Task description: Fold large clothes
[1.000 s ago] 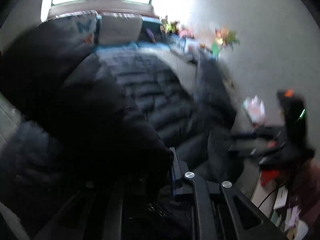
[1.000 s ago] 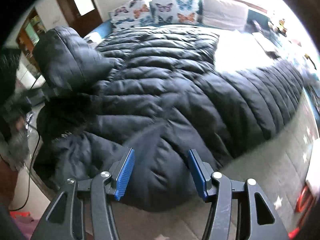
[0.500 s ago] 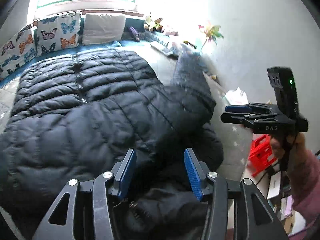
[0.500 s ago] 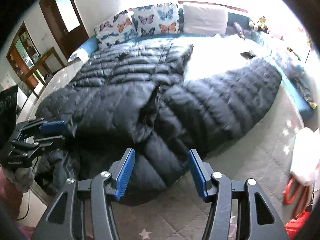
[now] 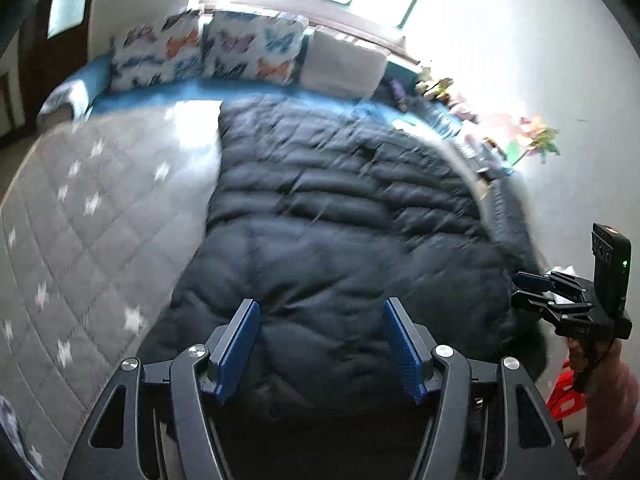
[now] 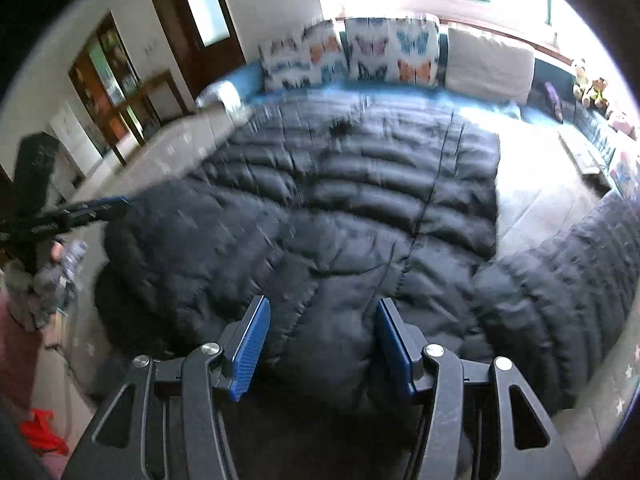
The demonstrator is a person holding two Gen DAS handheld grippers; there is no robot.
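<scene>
A large black puffer coat (image 5: 344,216) lies spread on the grey quilted bed (image 5: 92,216); it also fills the right wrist view (image 6: 360,216), with one sleeve (image 6: 560,280) stretched out to the right. My left gripper (image 5: 320,344) is open and empty above the coat's near edge. My right gripper (image 6: 320,344) is open and empty above the near edge too. The right gripper also shows at the right of the left wrist view (image 5: 536,284), and the left gripper at the left of the right wrist view (image 6: 104,208).
Butterfly pillows (image 6: 352,56) and a white pillow (image 6: 488,64) line the head of the bed. Toys and flowers (image 5: 532,136) sit along the white wall. A dark door and shelves (image 6: 116,88) stand at the left. A red stool (image 5: 564,396) is on the floor.
My left gripper has let go of the coat part it held and now hangs open. Both views have swung, and the folded-over side now lies flat on the coat.
</scene>
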